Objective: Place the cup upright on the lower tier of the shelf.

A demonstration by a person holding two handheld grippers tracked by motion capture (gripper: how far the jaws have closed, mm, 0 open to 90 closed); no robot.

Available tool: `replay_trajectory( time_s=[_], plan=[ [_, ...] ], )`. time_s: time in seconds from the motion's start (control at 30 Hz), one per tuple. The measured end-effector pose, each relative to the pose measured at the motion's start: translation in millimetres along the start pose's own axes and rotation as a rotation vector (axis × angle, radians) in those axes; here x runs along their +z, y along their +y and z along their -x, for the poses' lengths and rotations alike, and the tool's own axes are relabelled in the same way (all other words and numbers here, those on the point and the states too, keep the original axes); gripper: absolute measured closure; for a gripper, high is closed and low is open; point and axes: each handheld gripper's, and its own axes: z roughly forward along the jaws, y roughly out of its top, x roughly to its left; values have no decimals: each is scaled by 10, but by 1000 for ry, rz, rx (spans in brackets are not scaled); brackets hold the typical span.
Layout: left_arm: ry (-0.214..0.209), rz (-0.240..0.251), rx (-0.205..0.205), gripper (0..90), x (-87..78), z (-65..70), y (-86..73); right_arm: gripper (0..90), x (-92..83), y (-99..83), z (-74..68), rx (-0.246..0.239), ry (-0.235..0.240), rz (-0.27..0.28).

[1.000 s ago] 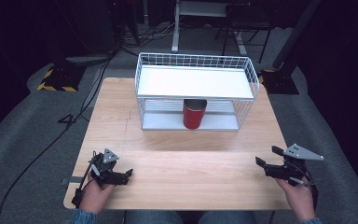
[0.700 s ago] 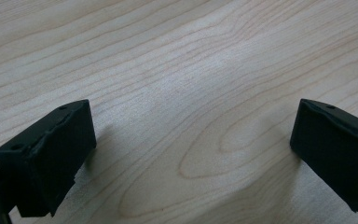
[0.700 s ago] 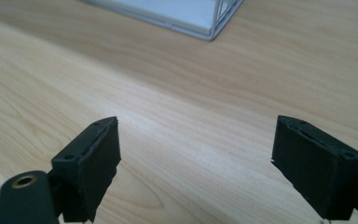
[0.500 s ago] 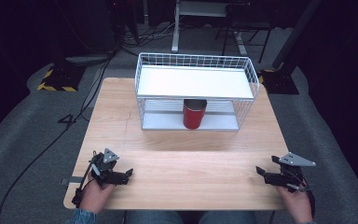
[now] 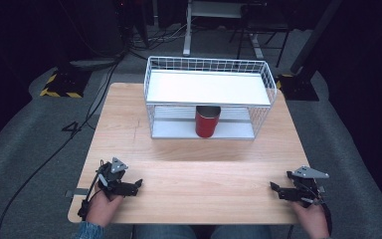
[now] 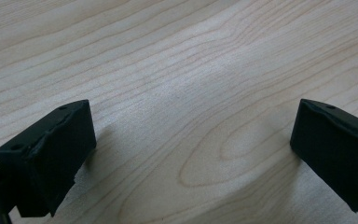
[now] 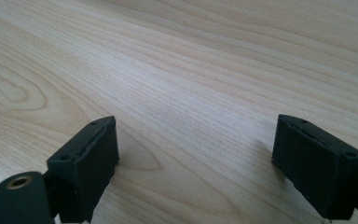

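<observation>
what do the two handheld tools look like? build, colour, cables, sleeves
Both are black. The left tool and the right tool each carry a grey three-cornered plate on top and end in two blocky black jaws with small screw holes. A black cable trails from the left one. A blue denim-like cuff shows at the left wrist.

Red can (image 5: 207, 121), upright, open-topped, on wire rack's (image 5: 266, 77) lower shelf, centre.

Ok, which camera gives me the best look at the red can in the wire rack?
The high view: the red can stands upright on the lower shelf of the wire rack, seen through the open front, its top tucked under the white upper shelf. The left and right gripper views look down at bare wooden table between their own jaws.
</observation>
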Motion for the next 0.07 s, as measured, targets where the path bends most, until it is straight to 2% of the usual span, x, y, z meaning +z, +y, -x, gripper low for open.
replay_trajectory(
  time_s=[0.07],
  plan=[
    [0, -1, 0, 5, 2, 0, 3, 143, -5, -4, -4, 1, -3, -1]
  ],
)
